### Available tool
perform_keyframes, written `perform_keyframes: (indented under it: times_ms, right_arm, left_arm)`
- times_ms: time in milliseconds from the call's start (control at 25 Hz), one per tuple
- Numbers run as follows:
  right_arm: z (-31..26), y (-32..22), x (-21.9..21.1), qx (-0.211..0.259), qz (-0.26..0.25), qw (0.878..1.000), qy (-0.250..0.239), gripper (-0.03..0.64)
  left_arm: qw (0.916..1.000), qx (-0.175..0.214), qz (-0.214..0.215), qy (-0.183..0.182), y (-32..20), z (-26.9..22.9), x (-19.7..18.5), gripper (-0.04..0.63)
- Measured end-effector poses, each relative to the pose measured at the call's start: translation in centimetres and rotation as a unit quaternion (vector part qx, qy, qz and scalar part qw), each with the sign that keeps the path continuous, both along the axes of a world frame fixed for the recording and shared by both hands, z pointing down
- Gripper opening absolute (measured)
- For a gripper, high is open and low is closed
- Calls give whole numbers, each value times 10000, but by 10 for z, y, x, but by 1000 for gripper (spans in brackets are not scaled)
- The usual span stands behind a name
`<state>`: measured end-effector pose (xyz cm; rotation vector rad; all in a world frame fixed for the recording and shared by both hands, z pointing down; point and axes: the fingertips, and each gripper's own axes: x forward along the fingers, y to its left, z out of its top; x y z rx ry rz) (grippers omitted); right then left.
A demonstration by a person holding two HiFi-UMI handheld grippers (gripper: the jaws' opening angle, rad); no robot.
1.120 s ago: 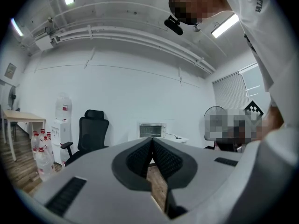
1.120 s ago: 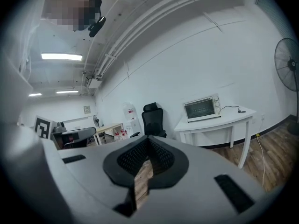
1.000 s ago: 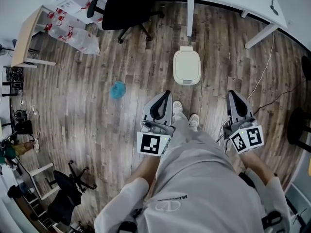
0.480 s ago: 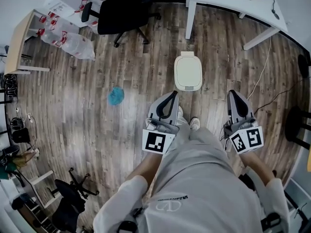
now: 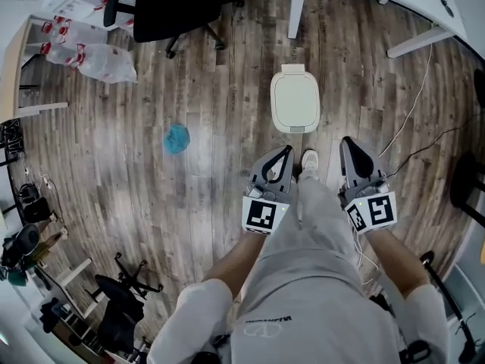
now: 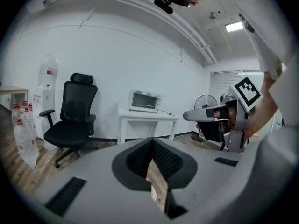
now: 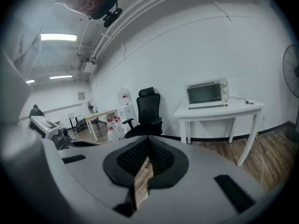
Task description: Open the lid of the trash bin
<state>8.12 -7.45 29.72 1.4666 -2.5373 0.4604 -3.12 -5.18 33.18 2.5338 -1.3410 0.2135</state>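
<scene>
On the wood floor just ahead of the person's shoes (image 5: pixel 308 162), the bin (image 5: pixel 292 72) stands with its lid (image 5: pixel 295 103) down, near a white table leg (image 5: pixel 295 6). The left gripper (image 5: pixel 282 154) and right gripper (image 5: pixel 348 144) hang short of it, each with jaws pressed together on nothing. A blue wad (image 5: pixel 176 139) lies well to the left.

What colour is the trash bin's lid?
Cream-white trash bin lid, clearest in the head view.

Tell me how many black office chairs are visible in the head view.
2. One chair stands at the top edge; the other chair is at the bottom left. Others may be hidden.
</scene>
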Motion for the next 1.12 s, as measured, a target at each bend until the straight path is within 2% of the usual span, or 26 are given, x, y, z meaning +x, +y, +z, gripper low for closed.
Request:
perform_keyframes:
  times_ms: [240, 400, 640, 840, 1120]
  right_arm:
    - [105, -28, -14, -537, -104, 9982, -229, 17]
    - [174, -45, -15, -780, 20, 9960, -430, 17]
    - [296, -48, -12, -1293, -125, 9909, -365, 17]
    - [352, -37, -10, -1522, -50, 9876, -387, 17]
    - [385, -30, -9, -1666, 182, 9848, -463, 17]
  left_arm:
    - [9984, -547, -106, -69, -25, 108, 32, -2]
    - [9958, -860, -257, -148, -38, 196, 43, -2]
    - [9913, -1263, -275, -254, -47, 317, 60, -2]
    - [9892, -1421, -259, -256, -41, 377, 65, -2]
    - [9852, -1645, -236, -410, -28, 431, 69, -2]
